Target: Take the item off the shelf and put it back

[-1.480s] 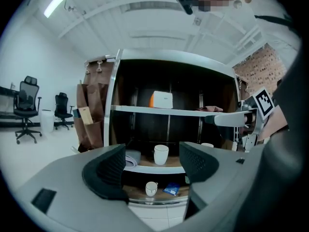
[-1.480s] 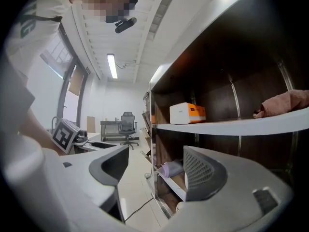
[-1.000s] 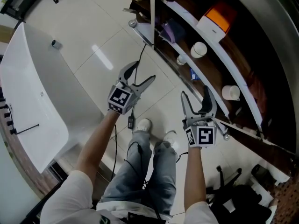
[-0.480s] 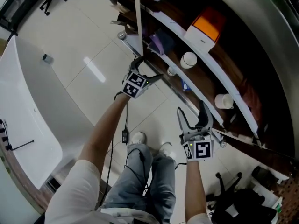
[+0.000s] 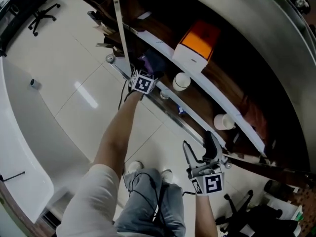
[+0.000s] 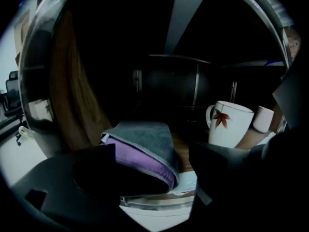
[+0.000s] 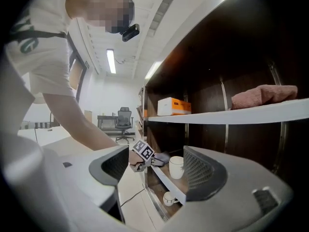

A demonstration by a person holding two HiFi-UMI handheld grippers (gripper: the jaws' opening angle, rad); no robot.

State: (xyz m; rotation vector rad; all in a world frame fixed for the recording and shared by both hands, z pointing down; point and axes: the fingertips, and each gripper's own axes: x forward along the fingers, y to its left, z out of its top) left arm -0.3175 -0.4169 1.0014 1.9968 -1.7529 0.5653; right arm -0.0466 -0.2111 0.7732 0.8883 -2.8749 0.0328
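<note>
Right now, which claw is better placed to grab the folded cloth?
Left. The left claw, jaws just opened, is at the shelf with the folded cloth between them. The right claw is empty, farther off.

A pale tiled floor (image 5: pixel 64 58) is lit by a ceiling strip light (image 7: pixel 111 61). An office chair (image 5: pixel 42 15) and a white counter (image 5: pixel 19 132) are set on it.

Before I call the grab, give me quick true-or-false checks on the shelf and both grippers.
1. The left gripper is clamped on the folded cloth. False: its jaws have just been opening and stand apart, the cloth between them, unpressed.
2. A white mug with a red leaf stands right of the cloth in the left gripper view. True.
3. The orange-and-white box shares the cloth's shelf. False: it sits on the shelf above.
4. The right gripper is open and empty. True.
</note>
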